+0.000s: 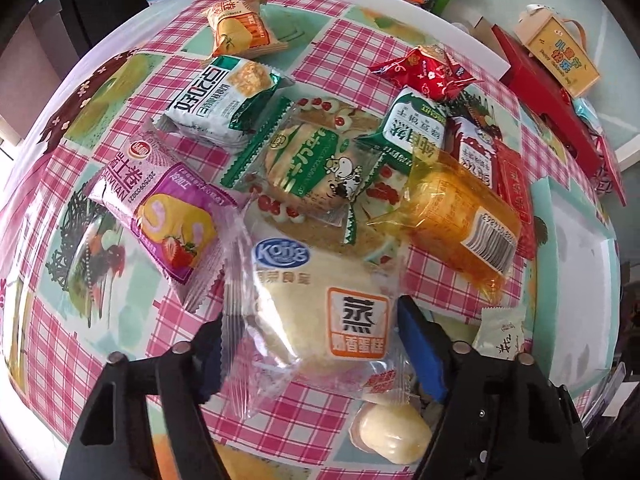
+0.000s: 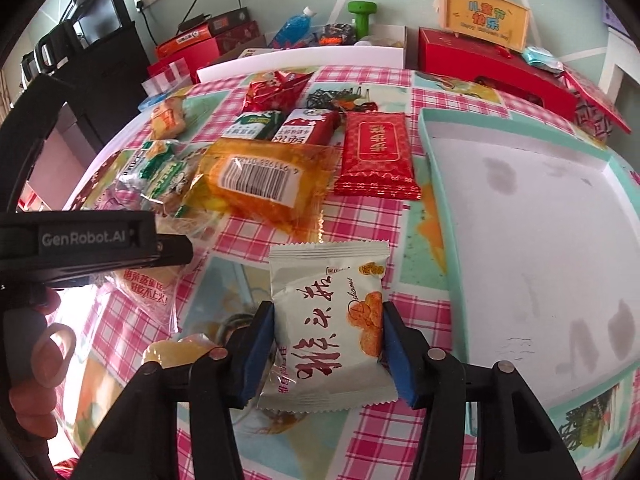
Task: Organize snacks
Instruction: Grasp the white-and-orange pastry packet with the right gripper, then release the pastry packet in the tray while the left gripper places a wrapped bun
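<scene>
Both hand-held grippers clamp onto snacks beside the empty tray

The left hand-held gripper (image 1: 310, 354), half-closed, squeezes the clear-wrapped steamed cake (image 1: 320, 312); the right hand-held gripper (image 2: 329, 350) pinches the white biscuit packet (image 2: 328, 324) on the surface (image 2: 404, 432), probably bound for the teal tray (image 2: 452, 240). Only the right view shows the tray's bare interior; only the left shows the strawberry roll (image 1: 160, 216).

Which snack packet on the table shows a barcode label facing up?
The clear orange packet lying beside the flat red packet; its white barcode sticker faces up, unlike the others.
</scene>
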Action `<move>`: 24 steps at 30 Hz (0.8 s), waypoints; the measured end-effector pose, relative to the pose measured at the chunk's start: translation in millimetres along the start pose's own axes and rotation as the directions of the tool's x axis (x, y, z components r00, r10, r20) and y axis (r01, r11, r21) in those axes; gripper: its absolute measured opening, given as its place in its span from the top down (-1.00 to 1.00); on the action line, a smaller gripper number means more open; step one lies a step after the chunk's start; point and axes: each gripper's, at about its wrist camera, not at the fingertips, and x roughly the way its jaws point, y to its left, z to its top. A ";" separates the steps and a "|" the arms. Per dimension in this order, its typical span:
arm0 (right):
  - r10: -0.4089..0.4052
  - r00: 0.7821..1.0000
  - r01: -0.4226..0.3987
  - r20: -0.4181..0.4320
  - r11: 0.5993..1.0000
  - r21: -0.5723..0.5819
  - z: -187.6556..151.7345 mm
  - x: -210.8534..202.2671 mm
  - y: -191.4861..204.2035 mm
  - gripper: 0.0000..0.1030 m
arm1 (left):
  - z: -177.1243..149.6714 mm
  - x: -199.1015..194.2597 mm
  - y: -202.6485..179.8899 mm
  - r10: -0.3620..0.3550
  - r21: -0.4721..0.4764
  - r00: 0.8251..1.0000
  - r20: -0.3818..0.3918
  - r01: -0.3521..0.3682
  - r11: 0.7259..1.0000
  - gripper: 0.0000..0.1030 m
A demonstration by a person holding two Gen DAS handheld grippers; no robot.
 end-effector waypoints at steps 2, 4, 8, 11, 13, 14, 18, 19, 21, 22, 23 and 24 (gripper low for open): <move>0.000 1.000 0.000 0.000 1.000 0.007 0.0 -0.2 -1.5 -0.06 | -0.7 0.4 -2.8 -0.001 0.004 1.000 0.004 0.001 1.000 -0.37; 0.000 1.000 0.000 0.001 1.000 0.016 -0.1 -0.8 -2.6 -0.06 | -1.1 -0.2 -5.1 -0.003 0.005 1.000 0.008 0.003 1.000 -0.33; 0.007 1.000 -0.007 0.003 0.999 0.035 0.2 -2.6 -5.4 -0.06 | -0.7 -3.5 -6.5 -0.010 0.012 1.000 0.019 0.010 1.000 -0.25; 0.011 1.000 -0.012 0.011 0.999 0.048 0.9 -4.9 -7.1 -0.06 | -2.3 -7.2 -5.6 -0.007 0.014 1.000 0.022 0.007 1.000 -0.22; 0.014 1.000 -0.015 0.018 0.998 0.056 1.4 -7.6 -8.5 -0.06 | -3.4 -10.0 -4.0 -0.004 0.013 1.000 0.024 0.004 1.000 -0.22; 0.018 1.000 -0.019 0.023 0.998 0.061 1.9 -9.6 -9.1 -0.06 | -3.4 -12.5 -1.8 -0.003 0.015 0.999 0.032 0.003 1.000 -0.22; 0.036 0.996 -0.043 0.078 0.996 0.081 5.1 -26.6 -11.1 -0.06 | -4.4 -33.7 0.7 -0.023 0.024 0.996 0.088 0.021 0.999 -0.22; 0.038 0.995 -0.046 0.093 0.995 0.085 6.0 -30.6 -11.6 -0.06 | -4.7 -39.9 1.0 -0.029 0.028 0.994 0.105 0.026 0.999 -0.22; 0.040 0.992 -0.052 0.124 0.994 0.100 7.5 -39.2 -14.1 -0.06 | -5.7 -49.5 0.2 -0.034 0.035 0.991 0.132 0.029 0.999 -0.22; 0.040 0.990 -0.055 0.137 0.993 0.106 8.6 -42.6 -15.7 -0.06 | -5.7 -54.4 -0.1 -0.038 0.039 0.989 0.144 0.033 0.999 -0.22; 0.037 0.988 -0.055 0.152 0.992 0.115 10.3 -46.5 -17.9 -0.06 | -5.9 -60.5 -1.4 -0.047 0.045 0.986 0.162 0.040 0.998 -0.22; 0.029 0.986 -0.050 0.166 0.991 0.124 12.7 -50.3 -21.3 -0.06 | -6.7 -65.3 -3.8 -0.054 0.051 0.983 0.176 0.046 0.998 -0.22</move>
